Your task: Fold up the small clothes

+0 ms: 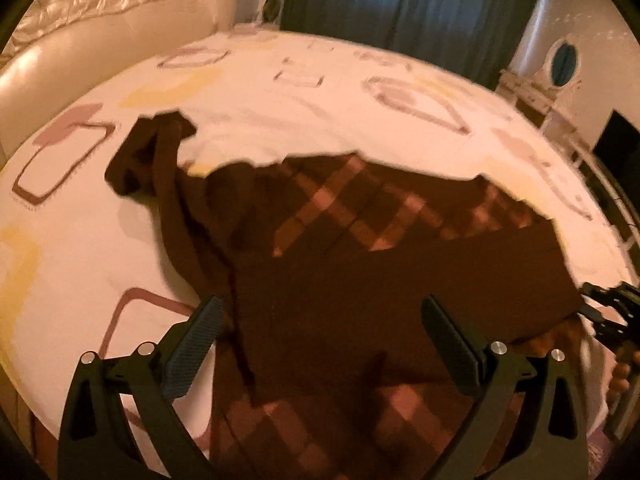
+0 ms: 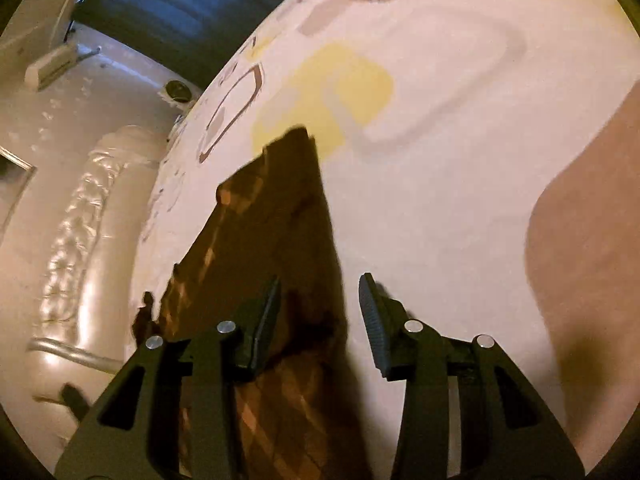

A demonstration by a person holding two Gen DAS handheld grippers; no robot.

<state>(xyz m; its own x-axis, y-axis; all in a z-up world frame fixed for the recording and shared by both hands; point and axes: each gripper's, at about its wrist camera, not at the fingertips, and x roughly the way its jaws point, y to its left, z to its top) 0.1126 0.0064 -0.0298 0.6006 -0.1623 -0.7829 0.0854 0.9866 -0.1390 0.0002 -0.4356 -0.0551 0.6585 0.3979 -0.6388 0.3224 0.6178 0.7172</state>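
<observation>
While lying on the bed (image 1: 280, 92), the brown checked garment (image 1: 360, 260) is being folded.
Left gripper (image 1: 324, 344) and right gripper (image 2: 320, 320) are hovering over the garment, jaws parted, holding nothing.

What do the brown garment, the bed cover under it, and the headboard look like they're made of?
Brown garment: soft matte cloth, probably knit, with a woven-in diamond check; it drapes and creases.
Bed cover: thin matte printed cotton-like sheet, lightly wrinkled.
Headboard: glossy cream leather or imitation leather, tufted, with bright highlights; which one is unclear.
</observation>
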